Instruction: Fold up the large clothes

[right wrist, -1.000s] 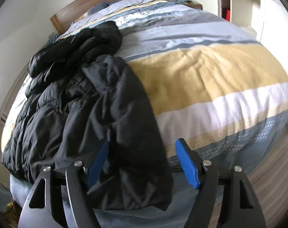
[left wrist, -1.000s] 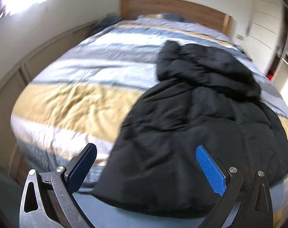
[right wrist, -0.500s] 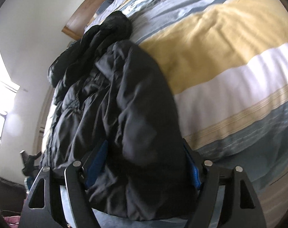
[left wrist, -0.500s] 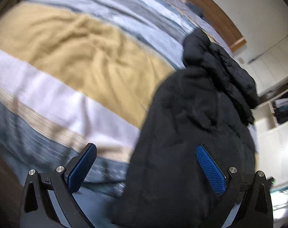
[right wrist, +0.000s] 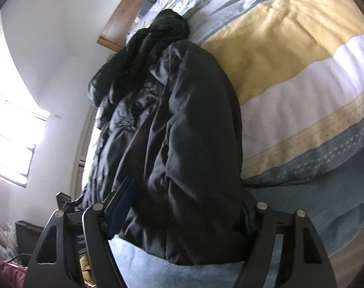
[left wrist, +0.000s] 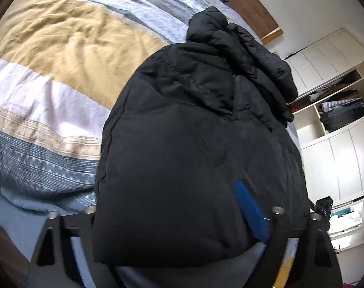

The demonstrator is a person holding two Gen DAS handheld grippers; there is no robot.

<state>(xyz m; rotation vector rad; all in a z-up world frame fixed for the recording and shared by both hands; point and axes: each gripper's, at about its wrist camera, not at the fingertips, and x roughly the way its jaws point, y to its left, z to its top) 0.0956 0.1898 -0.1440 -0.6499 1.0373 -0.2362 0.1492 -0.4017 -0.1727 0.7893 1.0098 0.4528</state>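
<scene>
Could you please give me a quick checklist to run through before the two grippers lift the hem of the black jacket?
1. Left gripper around the hem of the black puffer jacket: ok, fabric fills the gap between its fingers.
2. Right gripper around the hem: ok, fabric bulges between its fingers.
3. Firm pinch on both sides: cannot tell, one pad of each gripper is hidden by fabric.
4. Only the jacket caught, not the striped duvet: cannot tell, the underside is hidden.
5. Jacket laid flat: not ok, the upper part is bunched toward the wooden headboard.
</scene>
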